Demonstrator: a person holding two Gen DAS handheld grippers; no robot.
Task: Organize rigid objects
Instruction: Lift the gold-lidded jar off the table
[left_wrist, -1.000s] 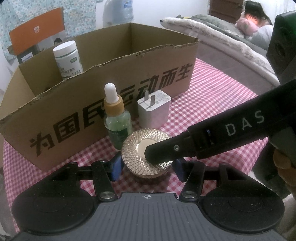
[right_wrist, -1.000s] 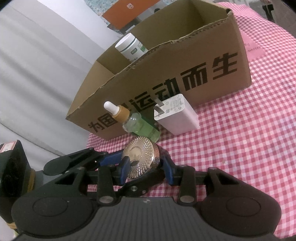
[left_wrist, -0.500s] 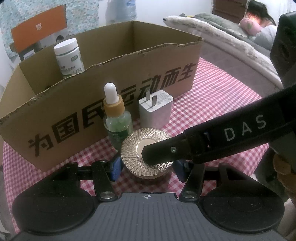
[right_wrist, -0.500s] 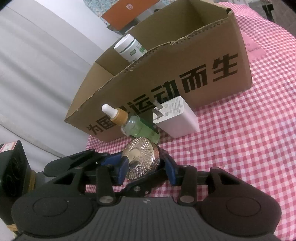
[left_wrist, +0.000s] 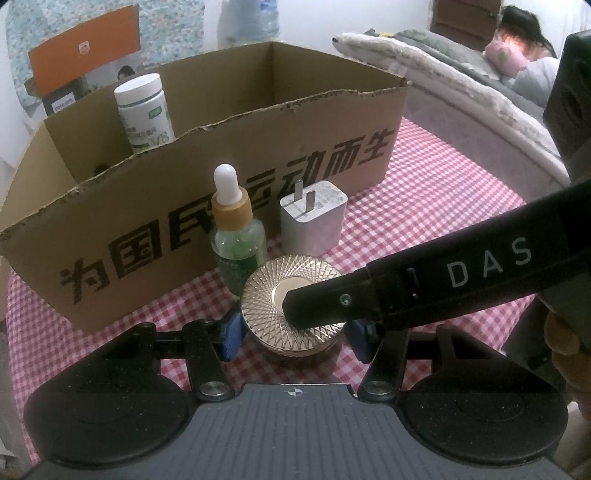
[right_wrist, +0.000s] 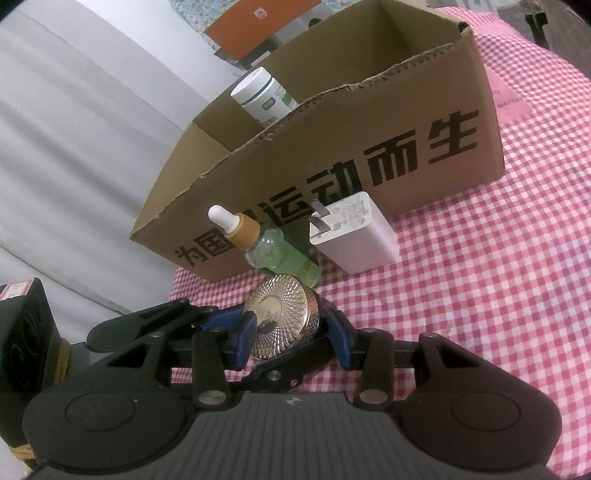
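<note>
Both grippers meet on the gold jar (left_wrist: 293, 314): the left gripper (left_wrist: 293, 332) brackets its base, apparently steadying it, while the right gripper (right_wrist: 291, 328) pinches its lid, likely to lift it toward the cardboard box (left_wrist: 221, 192)

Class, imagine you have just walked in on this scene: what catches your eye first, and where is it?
A shiny gold ribbed jar sits up front on the red checked cloth, flanked by blue-tipped fingers, with a black finger lying across its lid. Behind it stand a green dropper bottle and white charger, before a big cardboard box holding a white bottle.
</note>
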